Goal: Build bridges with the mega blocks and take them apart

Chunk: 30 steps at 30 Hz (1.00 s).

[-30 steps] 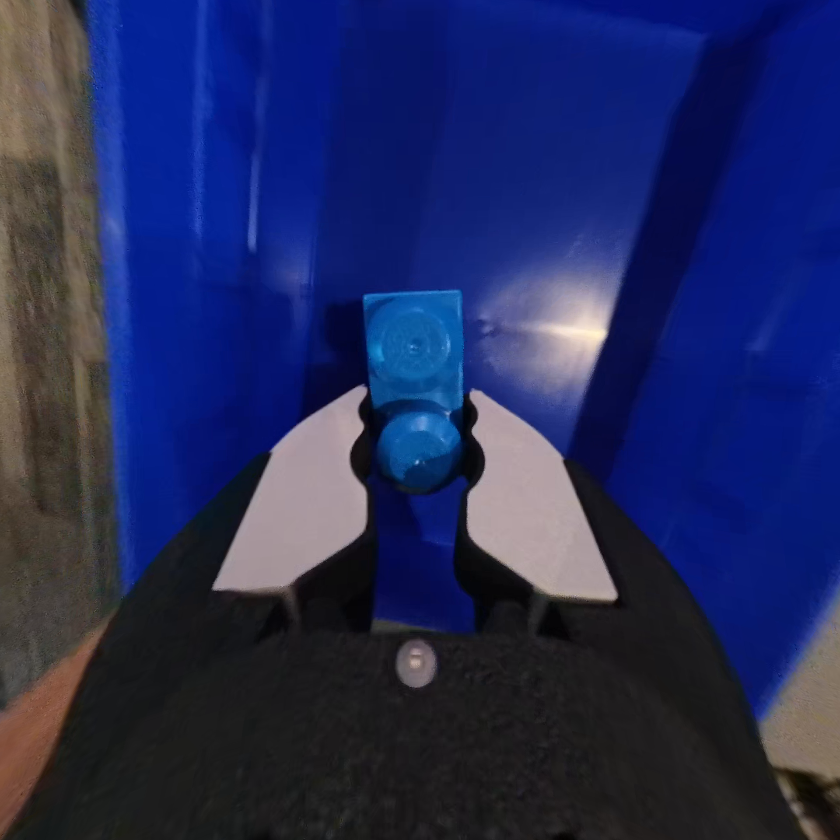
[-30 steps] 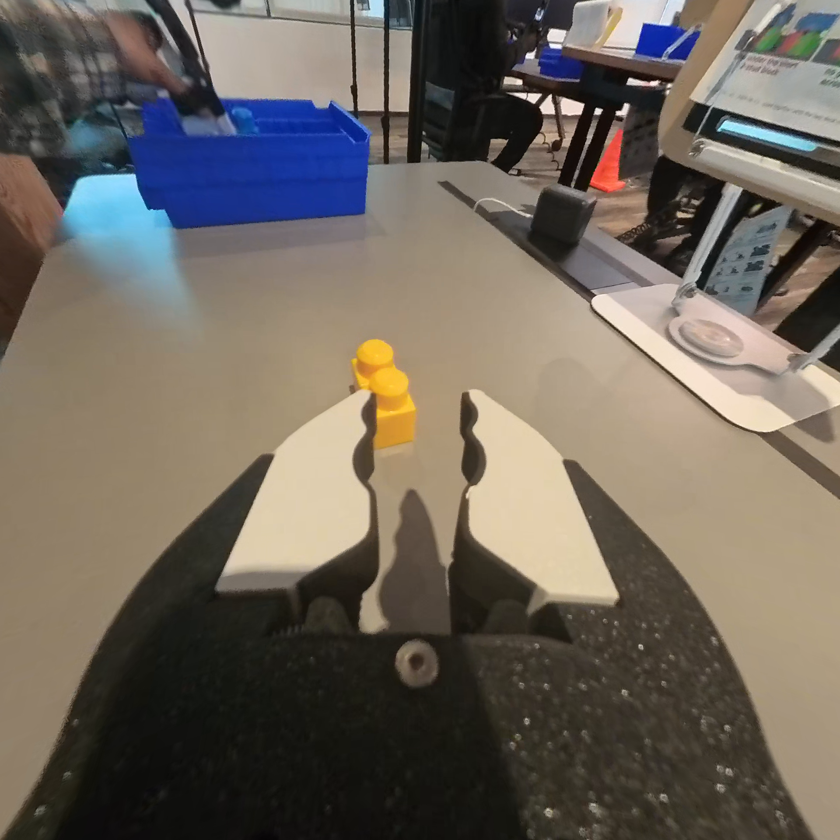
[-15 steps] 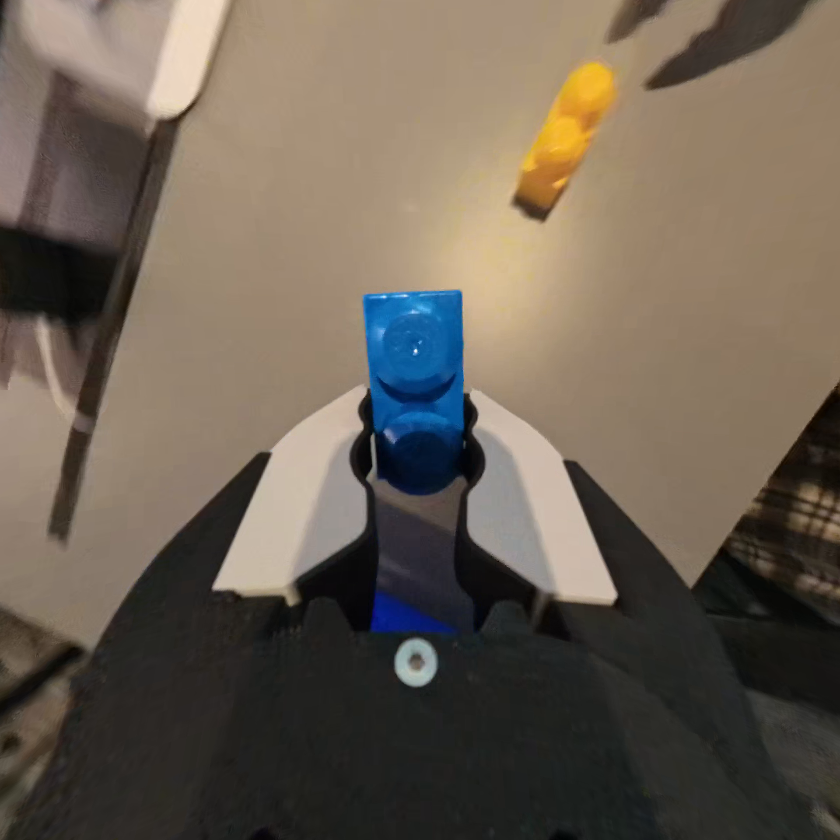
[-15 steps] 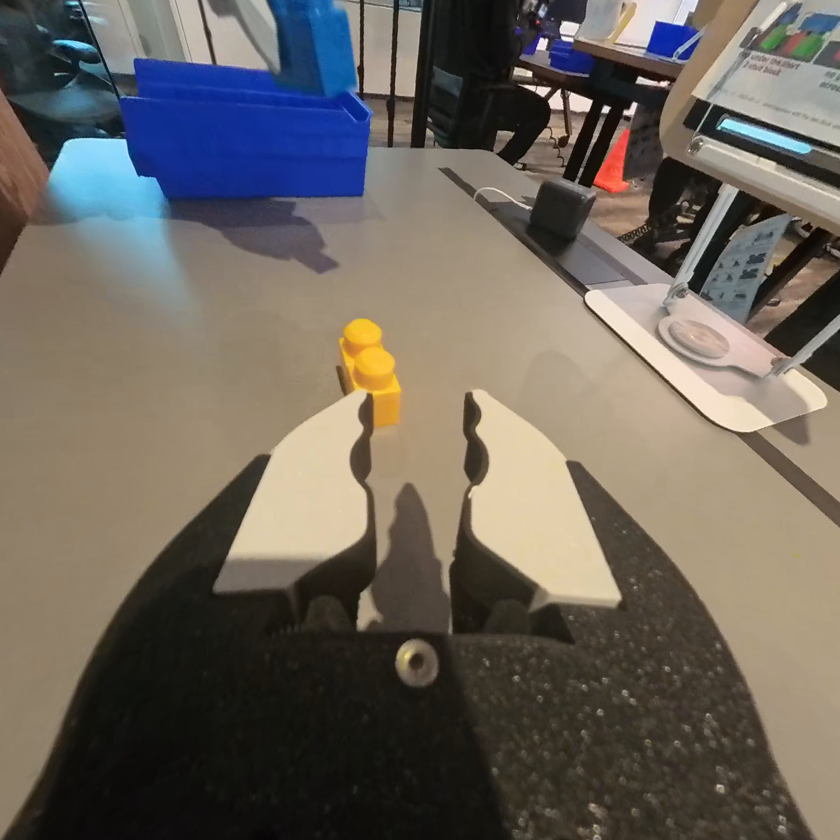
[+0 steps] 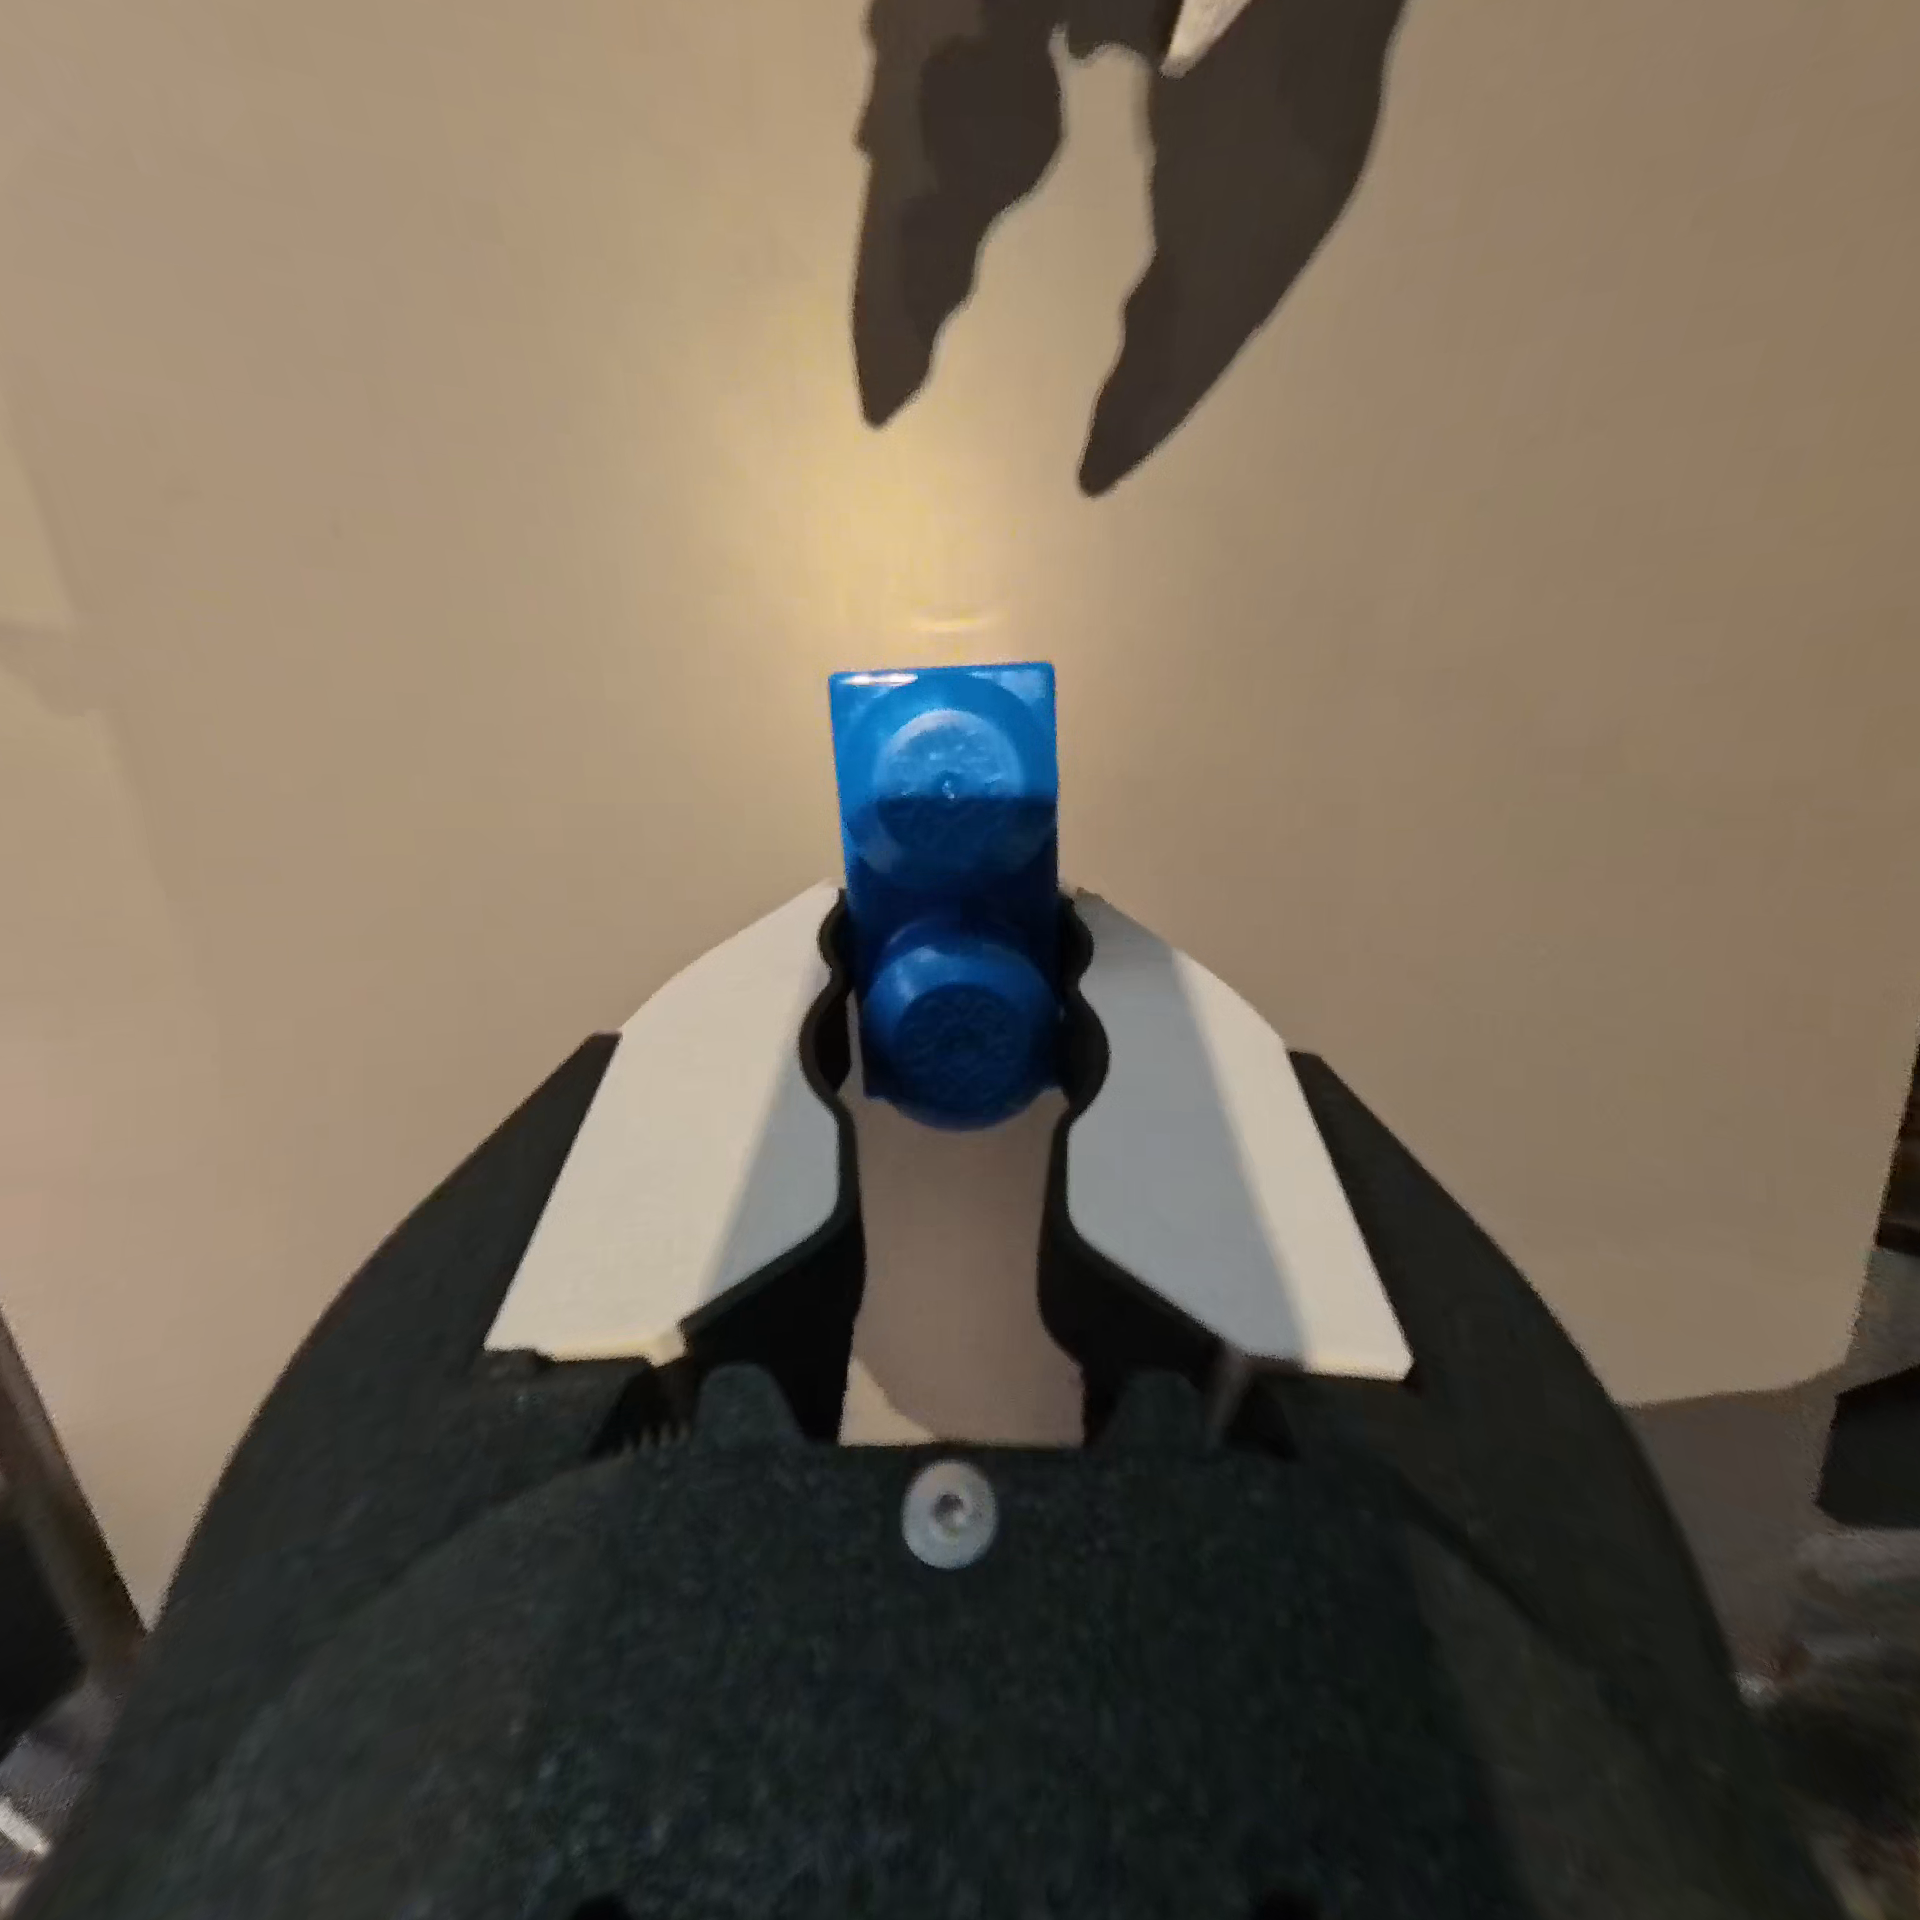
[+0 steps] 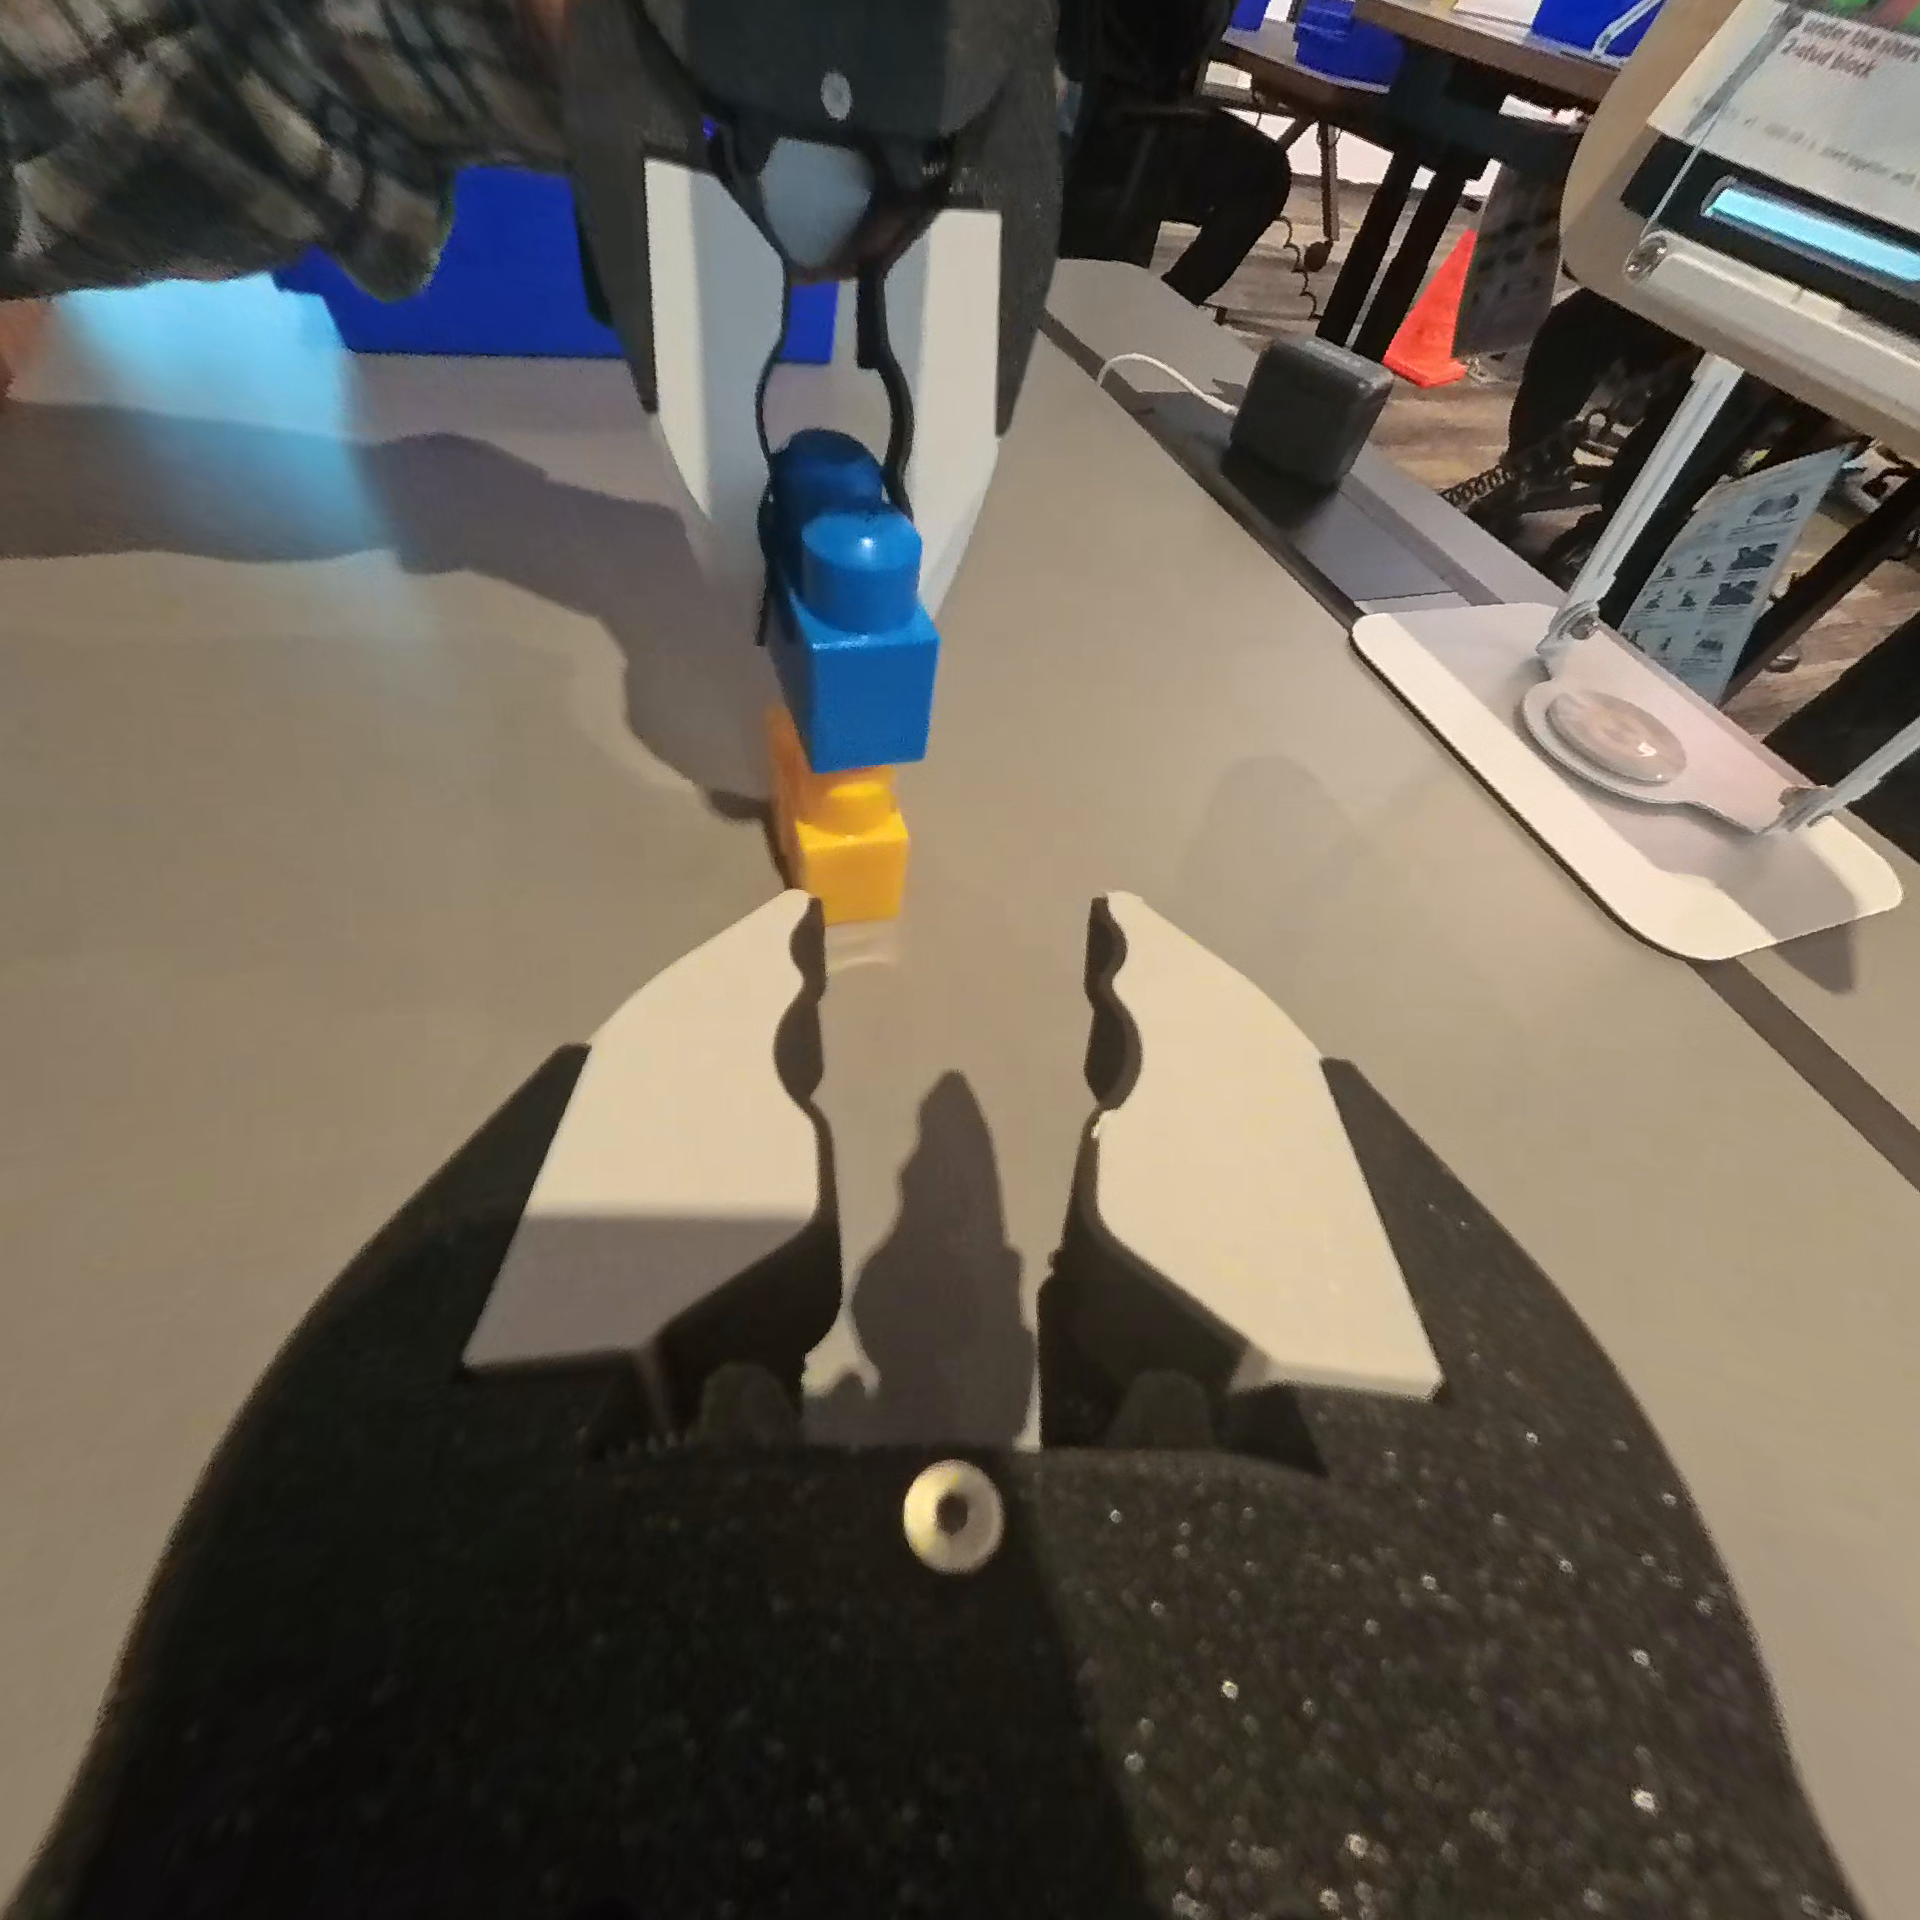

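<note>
On the smooth grey bench: one yellow block, glossy plastic, two round studs. Just above it, one blue block of the same shape; contact unclear. Left tongs clamp the blue block's sides. Right tongs, near the yellow block, gape narrowly and hold nothing.

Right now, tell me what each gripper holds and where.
Left gripper: blue two-stud block, clamped by its sides at one stud end. Right gripper: open, empty.
</note>
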Each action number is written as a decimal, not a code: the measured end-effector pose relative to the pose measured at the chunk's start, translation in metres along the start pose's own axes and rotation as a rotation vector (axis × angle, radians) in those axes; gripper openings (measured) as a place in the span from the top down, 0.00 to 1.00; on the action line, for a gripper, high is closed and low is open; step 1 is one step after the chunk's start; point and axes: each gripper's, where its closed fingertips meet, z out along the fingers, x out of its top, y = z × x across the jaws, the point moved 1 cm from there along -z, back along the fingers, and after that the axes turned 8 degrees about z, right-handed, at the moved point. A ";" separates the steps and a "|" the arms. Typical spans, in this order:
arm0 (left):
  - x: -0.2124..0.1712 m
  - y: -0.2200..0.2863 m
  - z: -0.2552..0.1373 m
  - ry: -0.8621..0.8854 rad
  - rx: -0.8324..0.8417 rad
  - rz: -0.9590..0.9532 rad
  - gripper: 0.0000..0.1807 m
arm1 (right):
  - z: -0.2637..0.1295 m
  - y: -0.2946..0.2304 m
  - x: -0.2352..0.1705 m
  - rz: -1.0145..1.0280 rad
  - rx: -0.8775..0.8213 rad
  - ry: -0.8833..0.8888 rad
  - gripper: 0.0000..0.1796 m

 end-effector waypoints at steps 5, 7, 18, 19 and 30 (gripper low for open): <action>0.000 -0.003 0.005 0.005 -0.011 -0.002 0.80 | 0.001 -0.001 -0.001 -0.002 0.005 -0.005 0.73; -0.001 -0.002 0.009 -0.005 -0.020 -0.001 0.80 | 0.002 -0.003 -0.001 -0.005 0.008 -0.007 0.73; -0.003 -0.002 0.017 -0.025 -0.049 -0.024 0.79 | 0.007 -0.007 -0.005 -0.010 0.026 -0.030 0.72; -0.003 -0.003 0.017 -0.024 -0.045 -0.023 0.79 | 0.008 -0.007 -0.006 -0.010 0.029 -0.031 0.72; -0.002 -0.007 0.012 0.062 -0.002 -0.036 0.69 | 0.011 -0.009 -0.008 -0.009 0.039 -0.036 0.69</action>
